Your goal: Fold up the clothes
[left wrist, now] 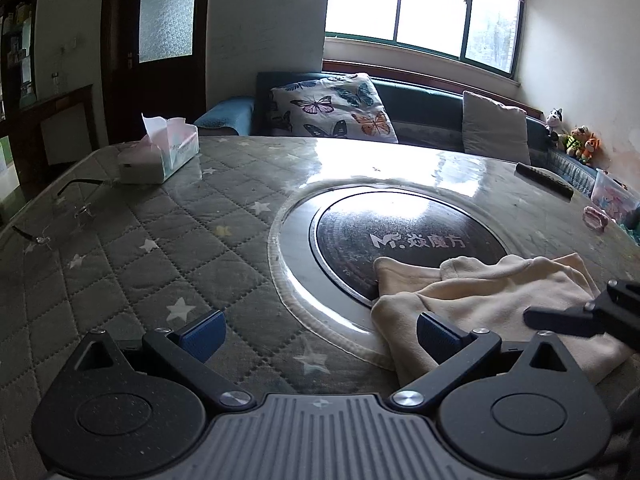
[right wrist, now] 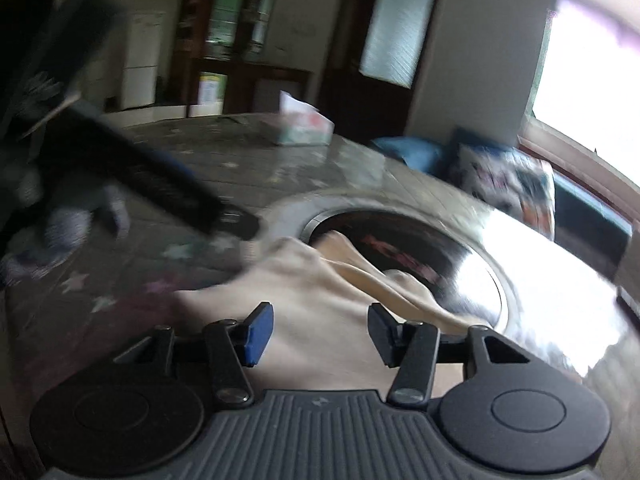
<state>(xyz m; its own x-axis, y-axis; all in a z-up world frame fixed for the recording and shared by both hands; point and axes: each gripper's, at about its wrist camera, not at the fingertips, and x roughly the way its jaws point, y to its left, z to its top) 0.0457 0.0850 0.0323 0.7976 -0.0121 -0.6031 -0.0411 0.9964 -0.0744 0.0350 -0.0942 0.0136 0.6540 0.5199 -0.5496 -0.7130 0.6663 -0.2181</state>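
One cream garment (left wrist: 488, 300), lengthwise left-right.

Bright window (left wrist: 420, 8) behind cushioned sofa (left wrist: 424, 108)

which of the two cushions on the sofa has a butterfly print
The left cushion, leaning against the dark sofa back behind the table. It is white with coloured butterflies; the other cushion, further right near the stuffed toys, is plain pale.

White lettering on the dark round plate (left wrist: 412, 240) set into the surface reads "M. 焱魔方", the first character uncertain. The tissue pack's (left wrist: 176, 148) print is too small to read.
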